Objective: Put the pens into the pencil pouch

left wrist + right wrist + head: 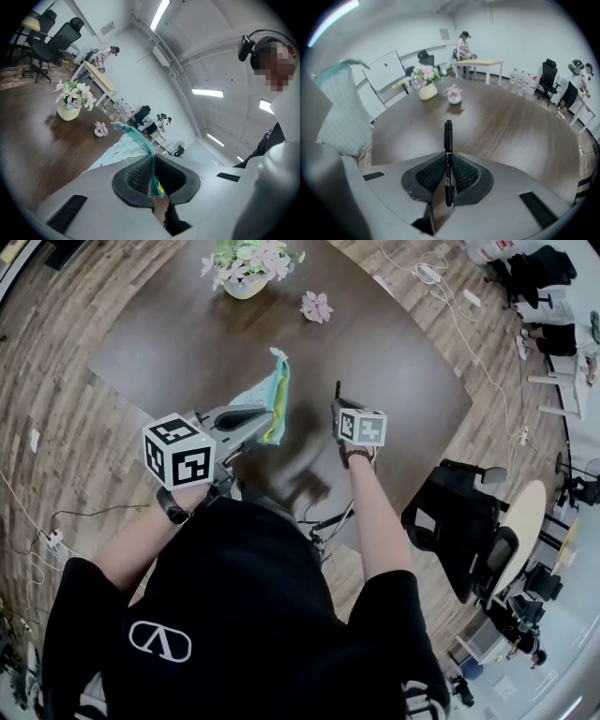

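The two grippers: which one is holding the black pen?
The right gripper: its fingers clamp the slim black pen. The left gripper pinches the teal fabric pencil pouch instead.

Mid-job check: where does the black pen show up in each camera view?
Head view: black pen just right of centre, poking up from the right gripper.
Left gripper view: not in it.
Right gripper view: the pen dead centre, upright, clamped between the jaws.
Shared landmark: the flower vase on the table, in all three.
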A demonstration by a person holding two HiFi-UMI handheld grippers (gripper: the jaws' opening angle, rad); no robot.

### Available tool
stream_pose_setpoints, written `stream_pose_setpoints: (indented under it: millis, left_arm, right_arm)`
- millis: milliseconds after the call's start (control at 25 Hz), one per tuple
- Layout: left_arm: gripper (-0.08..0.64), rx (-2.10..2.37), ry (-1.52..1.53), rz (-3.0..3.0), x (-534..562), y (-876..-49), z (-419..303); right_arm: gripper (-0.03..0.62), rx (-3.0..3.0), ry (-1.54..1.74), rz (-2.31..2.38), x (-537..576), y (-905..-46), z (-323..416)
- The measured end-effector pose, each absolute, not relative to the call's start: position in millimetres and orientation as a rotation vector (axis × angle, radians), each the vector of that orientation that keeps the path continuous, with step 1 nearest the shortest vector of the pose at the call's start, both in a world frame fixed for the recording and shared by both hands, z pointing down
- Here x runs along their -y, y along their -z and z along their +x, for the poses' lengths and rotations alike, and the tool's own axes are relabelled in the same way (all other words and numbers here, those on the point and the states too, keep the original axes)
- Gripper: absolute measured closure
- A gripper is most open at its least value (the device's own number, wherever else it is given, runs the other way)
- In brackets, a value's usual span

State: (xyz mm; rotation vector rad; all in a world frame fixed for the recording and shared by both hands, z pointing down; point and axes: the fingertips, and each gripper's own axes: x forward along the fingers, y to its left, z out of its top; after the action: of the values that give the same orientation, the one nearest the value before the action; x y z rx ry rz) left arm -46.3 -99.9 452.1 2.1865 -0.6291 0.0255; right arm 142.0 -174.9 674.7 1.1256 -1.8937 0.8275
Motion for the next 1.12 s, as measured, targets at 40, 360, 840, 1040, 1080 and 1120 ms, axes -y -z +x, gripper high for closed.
stream_pose_setpoints:
  millis: [40,360,840,1040,1080,1120]
  left_arm:
    - [0.545,0.622,-0.028,2.191,100.4,-451.1,-43.7]
    - [0.545,0.556,-0.045,2.237,105.9,-439.2,-16.5]
    - [0.545,0.457,-0.075,2.29,102.5,-423.3,25.5]
    - [0.545,0.449,-0.05,2.308,103.8,-412.4,29.3]
    - [0.545,0.45,-0.044,2.311,105.0,-410.0,28.5]
    - [0.545,0.452,-0.038,2.314,106.3,-407.8,27.4]
  right_arm:
    - [0.548,1.961,-0.806,1.16,177.6,-654.2,141.4]
    - [0.548,2.564,-0.533,1.415,164.9,-448.9,129.7]
    - [0.548,3.195,-0.476,1.352,128.3,-311.4,81.6]
    - [0.548,3.076,-0.385,1.328,128.9,-335.2,66.6]
    - [0.548,3.065,-0.379,1.319,128.6,-338.1,65.0]
    - [0.548,3.055,-0.375,1.309,128.4,-341.0,63.1]
